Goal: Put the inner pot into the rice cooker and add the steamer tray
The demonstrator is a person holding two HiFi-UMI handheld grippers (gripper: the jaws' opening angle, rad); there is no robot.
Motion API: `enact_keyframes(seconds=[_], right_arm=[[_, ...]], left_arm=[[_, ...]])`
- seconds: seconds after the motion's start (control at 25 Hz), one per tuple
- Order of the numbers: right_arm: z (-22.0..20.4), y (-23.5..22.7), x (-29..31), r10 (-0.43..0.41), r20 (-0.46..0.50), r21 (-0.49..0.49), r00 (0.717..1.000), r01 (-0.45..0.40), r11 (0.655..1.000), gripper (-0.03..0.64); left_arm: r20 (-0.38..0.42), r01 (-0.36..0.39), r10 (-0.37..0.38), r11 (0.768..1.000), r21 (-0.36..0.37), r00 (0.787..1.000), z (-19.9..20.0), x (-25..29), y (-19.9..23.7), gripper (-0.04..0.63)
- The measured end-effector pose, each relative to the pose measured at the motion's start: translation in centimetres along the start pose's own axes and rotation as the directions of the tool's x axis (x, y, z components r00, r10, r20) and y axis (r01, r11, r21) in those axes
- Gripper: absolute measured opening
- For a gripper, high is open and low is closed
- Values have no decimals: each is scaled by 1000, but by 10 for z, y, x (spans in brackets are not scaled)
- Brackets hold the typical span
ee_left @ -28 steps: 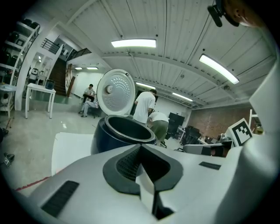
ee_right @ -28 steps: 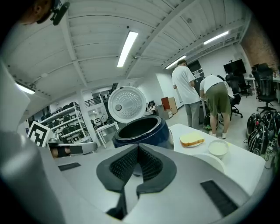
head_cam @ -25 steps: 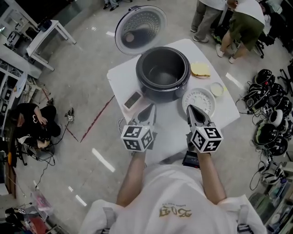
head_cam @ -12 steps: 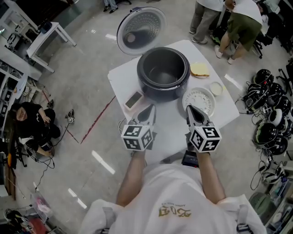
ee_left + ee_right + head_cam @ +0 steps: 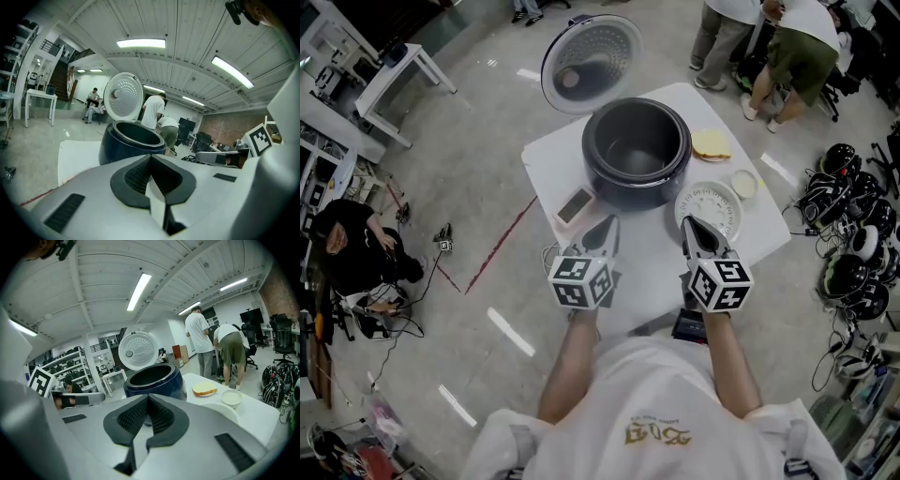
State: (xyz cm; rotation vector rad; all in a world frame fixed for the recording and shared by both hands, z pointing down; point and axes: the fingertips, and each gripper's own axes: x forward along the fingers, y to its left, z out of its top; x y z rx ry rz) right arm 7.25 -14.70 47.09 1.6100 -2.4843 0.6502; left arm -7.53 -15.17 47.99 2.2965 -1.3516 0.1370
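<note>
The dark blue rice cooker (image 5: pixel 636 155) stands open on the white table (image 5: pixel 548 159), its round lid (image 5: pixel 591 64) tipped back. Its inside looks dark grey; I cannot tell whether that is a separate inner pot. A white perforated steamer tray (image 5: pixel 709 211) lies on the table to the cooker's right. My left gripper (image 5: pixel 605 225) is shut and empty just short of the cooker's front. My right gripper (image 5: pixel 692 225) is shut and empty too, over the tray's near edge. The cooker (image 5: pixel 131 140) fills the left gripper view past my shut left gripper (image 5: pixel 150 158), and the cooker (image 5: pixel 152 380) sits beyond my right gripper (image 5: pixel 147 400).
A yellow sponge-like piece (image 5: pixel 710 143) and a small white bowl (image 5: pixel 744 183) sit right of the cooker. A grey flat rectangle (image 5: pixel 573 204) lies at its front left. People (image 5: pixel 787 47) stand behind the table; headsets and cables (image 5: pixel 853 253) clutter the floor at right.
</note>
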Motion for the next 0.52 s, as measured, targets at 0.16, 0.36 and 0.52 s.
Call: enact_keyframes(seconds=[0.16, 0.36, 0.52], right_arm=[[-2, 3, 2, 5, -4, 0, 1000, -5, 1000, 11], [-3, 1, 3, 9, -8, 3, 1000, -9, 1000, 11], [-3, 2, 4, 10, -11, 3, 1000, -10, 1000, 9]], left_arm=[[-2, 0, 0, 1000, -3, 1000, -2, 0, 3, 15], [-9, 3, -3, 1000, -7, 1000, -5, 2, 1, 15], [-12, 5, -5, 1000, -8, 1000, -3, 2, 2, 15]])
